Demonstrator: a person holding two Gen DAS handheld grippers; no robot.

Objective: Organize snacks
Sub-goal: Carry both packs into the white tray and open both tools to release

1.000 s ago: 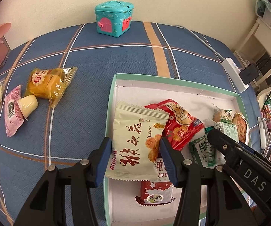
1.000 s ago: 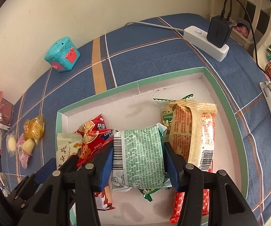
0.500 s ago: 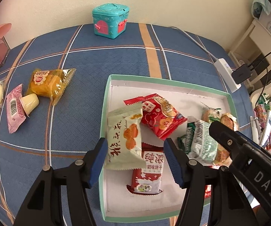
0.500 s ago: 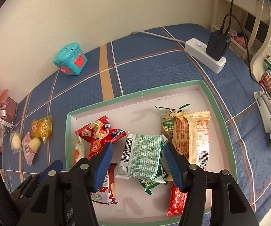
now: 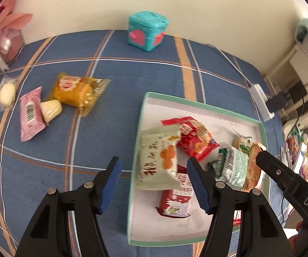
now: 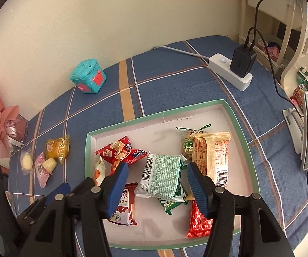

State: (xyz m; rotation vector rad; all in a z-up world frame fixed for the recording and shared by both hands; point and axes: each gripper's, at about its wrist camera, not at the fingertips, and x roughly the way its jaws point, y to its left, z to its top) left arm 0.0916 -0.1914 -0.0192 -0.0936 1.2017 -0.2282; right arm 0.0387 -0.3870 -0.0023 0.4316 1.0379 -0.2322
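Snacks are lying in two groups on the blue plaid tablecloth (image 6: 175, 90): seven wrapped packets are sitting inside the shallow white cardboard box with a mint-green rim (image 6: 160, 114), and four more are waiting outside it to the left. Among those in the box are one cream packet with red lettering (image 5: 158, 162), one red crinkled bag (image 6: 119, 152) and one green-and-white brick-patterned packet (image 6: 162, 175). Outside are one orange cake packet (image 5: 76, 91), one pink wrapper (image 5: 30, 113), one pale jelly cup (image 5: 51, 111) and one clear-wrapped white sweet (image 5: 6, 92). Both the left gripper (image 5: 152, 182) and the right gripper (image 6: 157, 187) are hanging above the box, jaws having just been opening, nothing pressed between them.
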